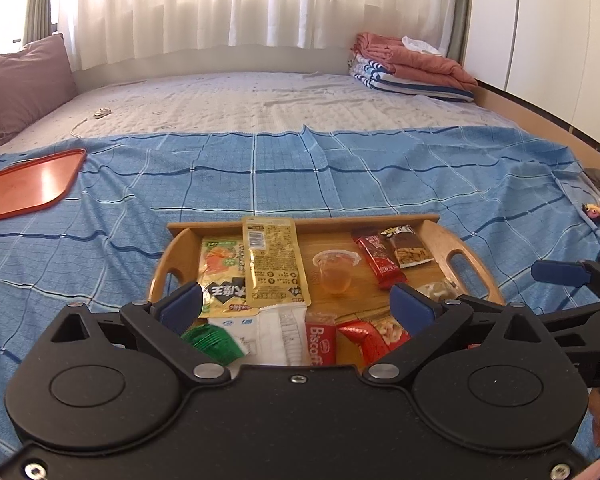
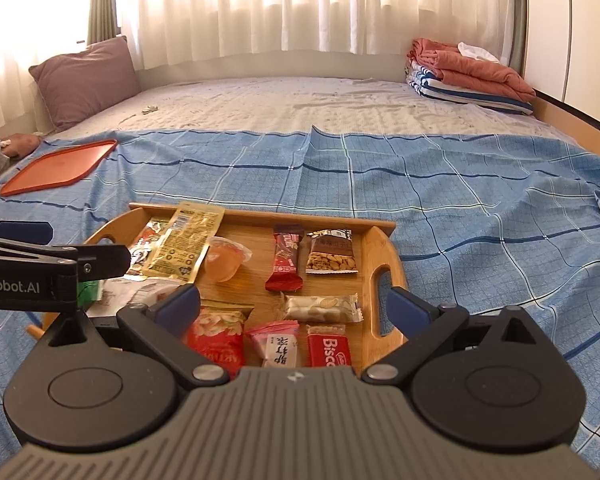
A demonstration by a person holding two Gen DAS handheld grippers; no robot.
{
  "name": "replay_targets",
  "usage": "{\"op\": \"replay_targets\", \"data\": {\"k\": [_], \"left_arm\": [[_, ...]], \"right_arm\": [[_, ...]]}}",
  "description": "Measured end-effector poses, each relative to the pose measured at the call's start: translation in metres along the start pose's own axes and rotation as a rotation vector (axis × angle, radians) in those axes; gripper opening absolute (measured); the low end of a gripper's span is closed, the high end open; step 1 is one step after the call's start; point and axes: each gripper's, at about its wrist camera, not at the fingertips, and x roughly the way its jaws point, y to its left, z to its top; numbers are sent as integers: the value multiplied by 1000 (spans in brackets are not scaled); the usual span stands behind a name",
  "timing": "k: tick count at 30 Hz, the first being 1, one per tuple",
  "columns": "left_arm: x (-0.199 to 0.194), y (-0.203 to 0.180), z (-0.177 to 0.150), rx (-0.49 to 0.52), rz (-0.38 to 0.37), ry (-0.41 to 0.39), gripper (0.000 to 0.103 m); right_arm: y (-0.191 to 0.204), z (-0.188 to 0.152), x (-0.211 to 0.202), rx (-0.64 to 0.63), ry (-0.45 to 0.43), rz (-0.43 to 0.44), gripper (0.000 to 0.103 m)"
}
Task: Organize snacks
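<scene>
Snacks [image 2: 323,256] in bright wrappers crowd wooden tray [image 2: 384,248]

Both views are lit brightly by daylight that is diffused through the white curtains [image 1: 260,4] at the far wall. The curtain fabric is blown out to near white, most strongly at the upper left of the right wrist view. A glossy sheen is thrown on the orange tray [image 1: 28,184]. Shadows on the bed [image 2: 420,184] are soft and faint. Straight lines are bowed by the fisheye lenses, and the corners are cut off by dark vignetting. Slight softness is seen throughout.
</scene>
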Motion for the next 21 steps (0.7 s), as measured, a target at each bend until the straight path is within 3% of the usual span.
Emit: {"op": "replay_targets", "data": {"k": [21], "left_arm": [[-141,-6,-13,23,-38,-60,101]], "right_arm": [[24,-9,-117,-96,-119,17,103]]}}
